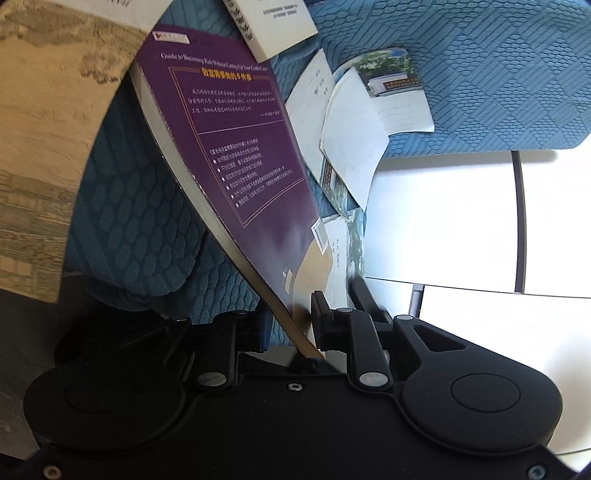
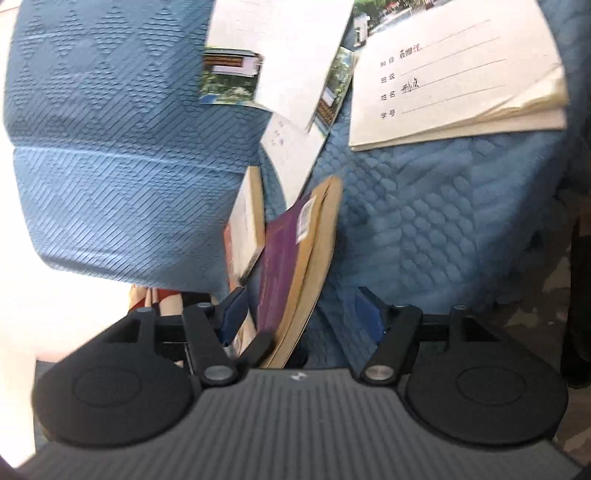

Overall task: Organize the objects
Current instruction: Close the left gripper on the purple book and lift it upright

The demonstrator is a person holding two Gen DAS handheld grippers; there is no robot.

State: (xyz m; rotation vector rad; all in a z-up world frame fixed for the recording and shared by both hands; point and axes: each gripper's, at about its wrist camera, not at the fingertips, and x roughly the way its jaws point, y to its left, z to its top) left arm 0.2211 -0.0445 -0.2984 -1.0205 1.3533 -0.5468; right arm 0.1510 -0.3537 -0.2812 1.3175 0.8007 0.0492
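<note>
Left gripper is clamped on the lower corner of the purple book; its fingers press the back cover near the tan corner patch. The book is lifted on edge and tilted, page block facing left, over the blue quilted sofa.

Right gripper stands released, jaws spread. The same purple book sits in the gap between them, but neither blue pad presses on it. No earlier view given, so nothing on jaw travel.

Other items on the sofa: a white book past the purple book's top edge; a loose pile of thin notebooks with photo covers, overlapping and askew; one notebook with lined name fields lying apart at upper right in the right wrist view. A second book with a red-and-cream cover stands on edge just left of the purple one. A beige patterned sheet fills the left edge of the left wrist view; what it is I cannot tell.
</note>
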